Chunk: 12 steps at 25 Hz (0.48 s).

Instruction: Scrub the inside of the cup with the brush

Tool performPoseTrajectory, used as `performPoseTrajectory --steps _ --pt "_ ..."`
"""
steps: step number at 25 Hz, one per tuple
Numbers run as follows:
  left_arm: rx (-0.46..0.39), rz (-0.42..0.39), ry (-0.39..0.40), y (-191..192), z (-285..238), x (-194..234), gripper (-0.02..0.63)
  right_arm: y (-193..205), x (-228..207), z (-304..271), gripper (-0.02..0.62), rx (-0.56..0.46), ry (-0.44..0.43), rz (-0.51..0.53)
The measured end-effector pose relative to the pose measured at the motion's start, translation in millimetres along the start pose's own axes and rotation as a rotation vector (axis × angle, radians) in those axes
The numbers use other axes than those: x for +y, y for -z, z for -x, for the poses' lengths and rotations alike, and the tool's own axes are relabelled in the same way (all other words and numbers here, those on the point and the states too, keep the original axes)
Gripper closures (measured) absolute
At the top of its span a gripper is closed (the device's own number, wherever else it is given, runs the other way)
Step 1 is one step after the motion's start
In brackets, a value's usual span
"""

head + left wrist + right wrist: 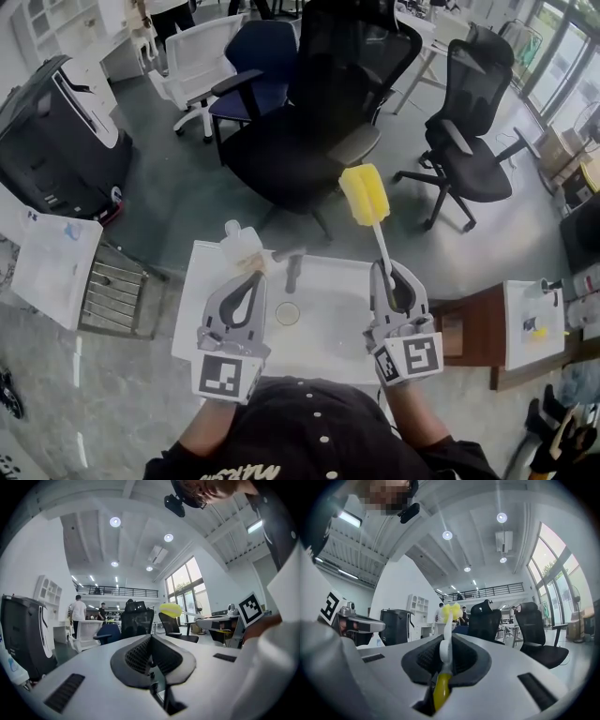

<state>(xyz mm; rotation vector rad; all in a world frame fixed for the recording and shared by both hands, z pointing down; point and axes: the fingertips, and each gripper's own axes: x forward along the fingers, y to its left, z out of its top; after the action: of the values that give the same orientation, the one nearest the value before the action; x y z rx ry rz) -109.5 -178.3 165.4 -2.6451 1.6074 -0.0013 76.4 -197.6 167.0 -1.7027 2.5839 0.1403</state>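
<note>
Black office chair (347,84) beyond white sink (328,319); blue chair (262,52) behind.

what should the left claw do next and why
Probably open the left claw and bring it to the translucent cup at the sink's far left corner. Its jaws are together with nothing between them, while the right claw is shut on the yellow-headed brush, so the cup looks like the one thing not yet held.

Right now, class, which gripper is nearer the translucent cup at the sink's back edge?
Left. In the head view the left gripper's shut tips sit just below the cup. The right gripper, shut on the brush, is off across the sink.
</note>
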Motion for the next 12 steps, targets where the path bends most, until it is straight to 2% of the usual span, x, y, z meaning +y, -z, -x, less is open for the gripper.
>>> performPoseTrajectory --steps 12 --pt "-0.001 -0.014 0.011 -4.7 -9.3 -7.1 0.58 -9.3 -2.4 -0.3 0.552 0.015 0.016 0.06"
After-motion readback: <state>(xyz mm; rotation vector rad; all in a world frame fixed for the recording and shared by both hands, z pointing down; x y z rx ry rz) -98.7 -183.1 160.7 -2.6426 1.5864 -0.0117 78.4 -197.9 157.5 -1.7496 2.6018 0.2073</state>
